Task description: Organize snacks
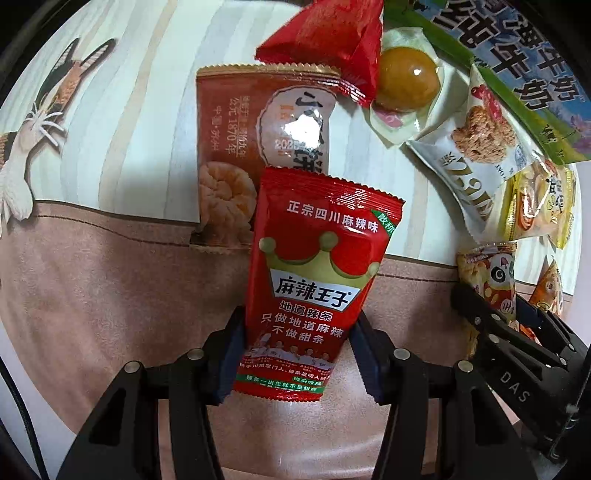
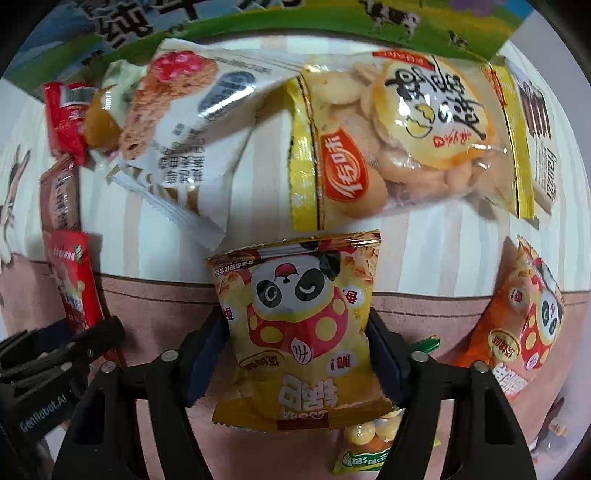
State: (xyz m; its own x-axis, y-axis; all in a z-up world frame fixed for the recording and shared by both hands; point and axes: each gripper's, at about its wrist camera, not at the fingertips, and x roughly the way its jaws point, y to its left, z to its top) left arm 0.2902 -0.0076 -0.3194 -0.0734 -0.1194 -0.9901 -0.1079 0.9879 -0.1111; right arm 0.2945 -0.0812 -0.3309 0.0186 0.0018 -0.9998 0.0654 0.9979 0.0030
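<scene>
A: The left gripper [image 1: 295,354] pinches the red spicy-strip packet [image 1: 317,273] by its lower sides, above the tabletop [image 1: 110,147].

B: And the right gripper [image 2: 295,365]?

A: Its jaws flank the yellow panda packet [image 2: 299,325], part open; whether they grip is unclear. That packet could slip down onto the candy bag [image 2: 365,446] beneath.

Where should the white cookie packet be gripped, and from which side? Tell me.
Probably best: pinch its flat serrated end seam, coming down from the pink-band side. That end of the white cookie packet lies free on the tablecloth; its far end is crowded by the egg pack and green carton.
</scene>
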